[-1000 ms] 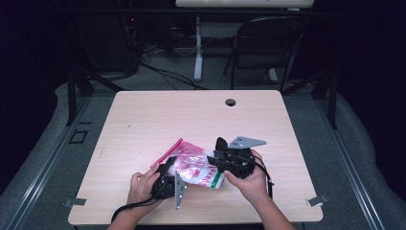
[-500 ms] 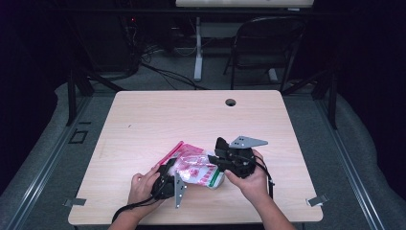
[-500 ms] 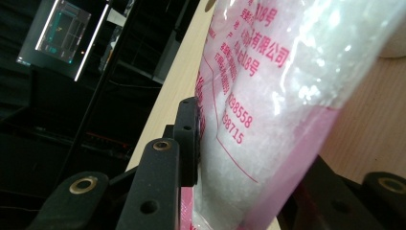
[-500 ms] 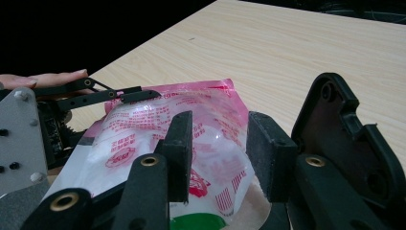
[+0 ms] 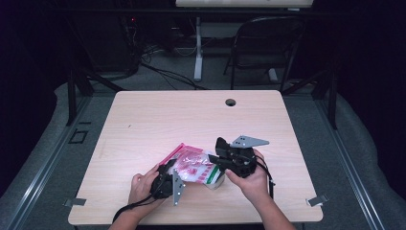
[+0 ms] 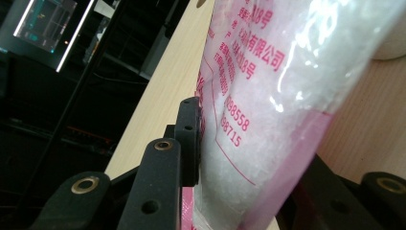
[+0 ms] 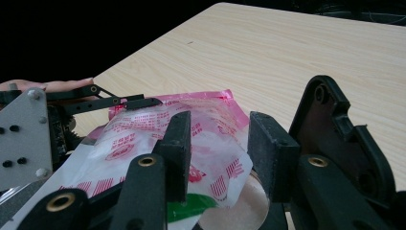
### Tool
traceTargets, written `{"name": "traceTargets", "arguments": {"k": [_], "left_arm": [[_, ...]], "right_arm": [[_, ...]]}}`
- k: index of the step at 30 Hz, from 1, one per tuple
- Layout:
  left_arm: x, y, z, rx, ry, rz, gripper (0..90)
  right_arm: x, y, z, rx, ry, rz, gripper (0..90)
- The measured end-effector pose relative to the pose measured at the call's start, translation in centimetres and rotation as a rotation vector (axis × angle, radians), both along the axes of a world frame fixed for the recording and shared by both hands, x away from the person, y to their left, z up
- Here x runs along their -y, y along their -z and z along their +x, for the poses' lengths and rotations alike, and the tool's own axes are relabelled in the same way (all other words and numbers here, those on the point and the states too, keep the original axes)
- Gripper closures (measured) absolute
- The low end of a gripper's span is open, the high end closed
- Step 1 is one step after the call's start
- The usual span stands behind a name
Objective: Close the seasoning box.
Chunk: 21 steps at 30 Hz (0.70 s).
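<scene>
The left hand-held gripper (image 6: 239,158) was clamped on the lower end of a pink-printed plastic bag (image 5: 194,165) of white granules, which lay on the tabletop (image 5: 191,120) between the two hands. The right hand-held gripper (image 7: 218,143) stood part-open at the bag's far end, its jaws just having opened, with no pad clearly pressing. The bag looked soft, slick and shifting — best pinched at a flat edge. Since the earlier frame, both hands had barely moved.

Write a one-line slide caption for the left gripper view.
Left tongs clamp a pink-printed plastic bag of white granules above the wooden table.
</scene>
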<state>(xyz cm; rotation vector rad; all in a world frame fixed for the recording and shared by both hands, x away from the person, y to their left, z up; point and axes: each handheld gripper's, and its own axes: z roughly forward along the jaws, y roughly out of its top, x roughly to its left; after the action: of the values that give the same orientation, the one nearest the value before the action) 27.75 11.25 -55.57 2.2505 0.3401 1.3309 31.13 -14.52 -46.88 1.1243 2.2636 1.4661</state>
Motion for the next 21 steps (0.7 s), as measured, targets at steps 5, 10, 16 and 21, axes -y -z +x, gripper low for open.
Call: {"name": "traceTargets", "arguments": {"k": [5,10,16,21], "left_arm": [[-0.2,0.0,0.2,-0.049,0.011,-0.033,72.4],[-0.6,0.0,0.5,-0.101,0.015,-0.067,72.6],[-0.9,0.3,0.9,-0.144,0.021,-0.103,72.8],[-1.1,0.3,1.2,-0.19,0.023,-0.141,73.0]], "right_arm": [[0.1,0.0,0.1,-0.007,-0.001,0.005,59.7],[0.1,-0.1,0.0,-0.004,0.003,0.011,59.0],[0.3,-0.2,0.0,0.006,0.018,0.029,58.7],[0.4,-0.3,0.0,0.002,0.02,0.039,57.8]]}}
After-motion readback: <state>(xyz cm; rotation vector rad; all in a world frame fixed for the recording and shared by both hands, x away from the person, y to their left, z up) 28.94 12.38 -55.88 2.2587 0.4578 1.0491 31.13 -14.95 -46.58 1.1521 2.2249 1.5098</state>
